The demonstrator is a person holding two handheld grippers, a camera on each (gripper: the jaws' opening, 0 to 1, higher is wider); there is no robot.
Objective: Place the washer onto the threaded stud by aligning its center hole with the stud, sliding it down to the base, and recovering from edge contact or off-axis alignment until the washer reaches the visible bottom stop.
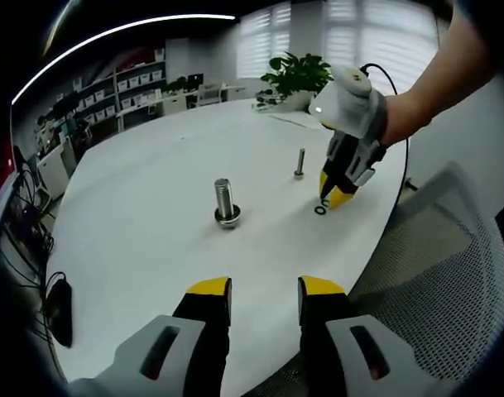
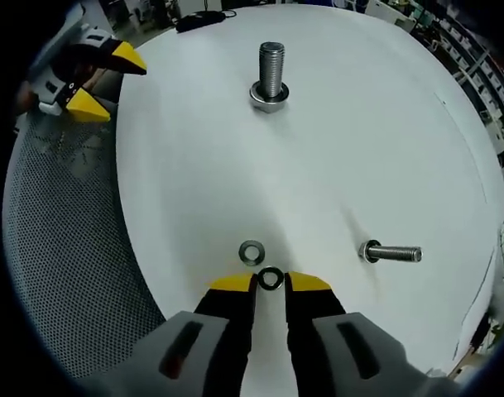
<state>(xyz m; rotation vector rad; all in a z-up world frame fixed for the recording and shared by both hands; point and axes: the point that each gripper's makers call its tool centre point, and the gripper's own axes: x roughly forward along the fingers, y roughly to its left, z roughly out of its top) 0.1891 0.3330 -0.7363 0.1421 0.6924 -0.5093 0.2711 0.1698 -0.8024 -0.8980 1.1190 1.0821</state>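
Note:
A wide threaded stud (image 1: 225, 201) (image 2: 271, 74) stands upright mid-table with a washer round its base. A thin stud (image 1: 300, 162) (image 2: 391, 253) stands further off. My right gripper (image 2: 270, 283) (image 1: 334, 197), held by a hand, is low at the table, its yellow tips closed against a small washer (image 2: 270, 278). A second washer (image 2: 252, 252) (image 1: 320, 209) lies flat just ahead of those tips. My left gripper (image 1: 266, 288) (image 2: 90, 78) hovers open over the table's near edge with nothing between its fingers.
The round white table (image 1: 152, 165) (image 2: 384, 124) has a grey mesh chair (image 1: 450, 273) (image 2: 61, 248) against its edge. A black object (image 1: 60, 310) lies near the rim. A plant (image 1: 295, 76) and shelves (image 1: 123, 91) stand beyond.

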